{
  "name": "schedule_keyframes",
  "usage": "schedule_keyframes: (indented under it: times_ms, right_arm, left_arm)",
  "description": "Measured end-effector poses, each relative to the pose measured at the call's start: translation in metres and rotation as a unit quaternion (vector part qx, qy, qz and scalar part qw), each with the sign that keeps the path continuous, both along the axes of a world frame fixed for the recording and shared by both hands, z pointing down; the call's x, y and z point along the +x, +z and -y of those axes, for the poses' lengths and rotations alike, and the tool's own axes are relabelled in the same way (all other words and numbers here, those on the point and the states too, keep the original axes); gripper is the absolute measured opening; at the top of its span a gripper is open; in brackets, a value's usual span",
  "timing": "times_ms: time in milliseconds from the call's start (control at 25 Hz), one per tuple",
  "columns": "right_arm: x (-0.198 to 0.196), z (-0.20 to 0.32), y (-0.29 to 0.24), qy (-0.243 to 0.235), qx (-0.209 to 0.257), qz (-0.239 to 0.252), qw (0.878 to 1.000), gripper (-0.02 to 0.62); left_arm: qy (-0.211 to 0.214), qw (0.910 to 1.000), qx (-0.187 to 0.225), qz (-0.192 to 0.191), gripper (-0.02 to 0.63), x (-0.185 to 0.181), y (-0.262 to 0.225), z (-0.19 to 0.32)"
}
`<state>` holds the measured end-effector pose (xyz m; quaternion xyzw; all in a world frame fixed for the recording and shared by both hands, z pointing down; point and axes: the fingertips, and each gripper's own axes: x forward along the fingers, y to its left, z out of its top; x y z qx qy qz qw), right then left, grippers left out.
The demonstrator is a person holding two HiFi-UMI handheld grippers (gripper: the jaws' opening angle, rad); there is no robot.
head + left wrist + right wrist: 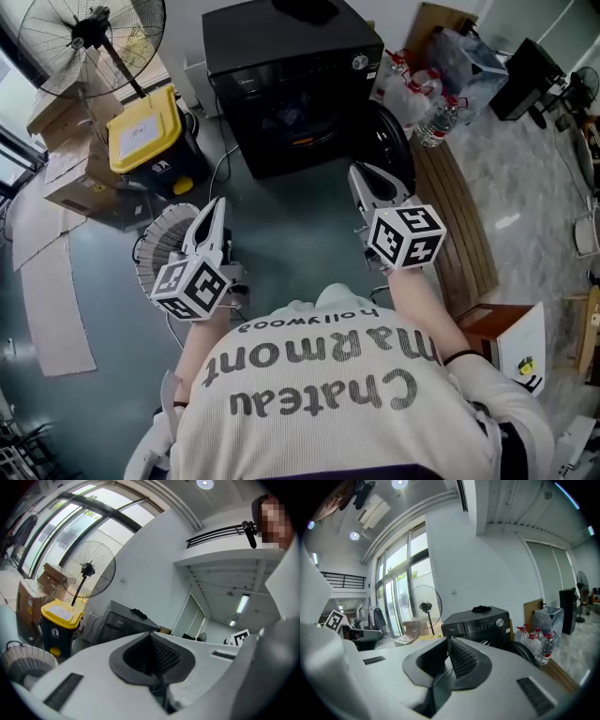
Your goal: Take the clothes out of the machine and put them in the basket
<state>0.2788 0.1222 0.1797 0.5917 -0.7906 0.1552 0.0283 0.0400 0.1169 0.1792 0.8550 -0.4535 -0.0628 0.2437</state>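
Both my left gripper (217,208) and right gripper (364,178) sit closed and empty, with the machine (281,66) at twelve o'clock, nearer the right one.

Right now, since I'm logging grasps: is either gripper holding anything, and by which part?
Nothing is held. The left gripper and right gripper both have jaws shut and empty, short of the machine.
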Motion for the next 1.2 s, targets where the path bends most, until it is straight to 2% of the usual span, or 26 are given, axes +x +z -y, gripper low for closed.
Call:
schedule_keyframes:
  times_ms: [80, 200, 640, 880, 1040, 1200]
  right_arm:
    - [-0.005, 0.006, 0.015, -0.002, -0.022, 0.000, 1.000, 0.046]
    - [-0.011, 0.020, 0.028, -0.003, -0.038, 0.000, 0.999, 0.046]
    - [-0.016, 0.095, 0.034, -0.027, -0.037, 0.008, 0.999, 0.046]
    - [-0.003, 0.158, 0.029, -0.038, -0.032, 0.016, 0.999, 0.046]
    - [0.009, 0.210, 0.018, -0.054, -0.026, 0.028, 0.998, 0.046]
    - [0.025, 0.264, 0.007, -0.070, -0.018, 0.025, 0.997, 0.046]
  left_arm:
    - [0.008, 0.9997, -0.023, -0.009, 0.008, -0.001, 0.016, 0.003]
    - [0.007, 0.9994, -0.035, 0.004, 0.008, -0.006, 0.032, 0.013]
    - [-0.008, 0.9994, -0.027, 0.020, 0.008, -0.006, 0.035, 0.068]
    - [-0.022, 0.9995, -0.016, 0.017, 0.008, 0.007, 0.027, 0.117]
    - [-0.043, 0.9987, -0.027, 0.000, 0.008, 0.016, 0.021, 0.163]
    - [-0.068, 0.9976, -0.016, -0.006, 0.008, 0.029, 0.012, 0.210]
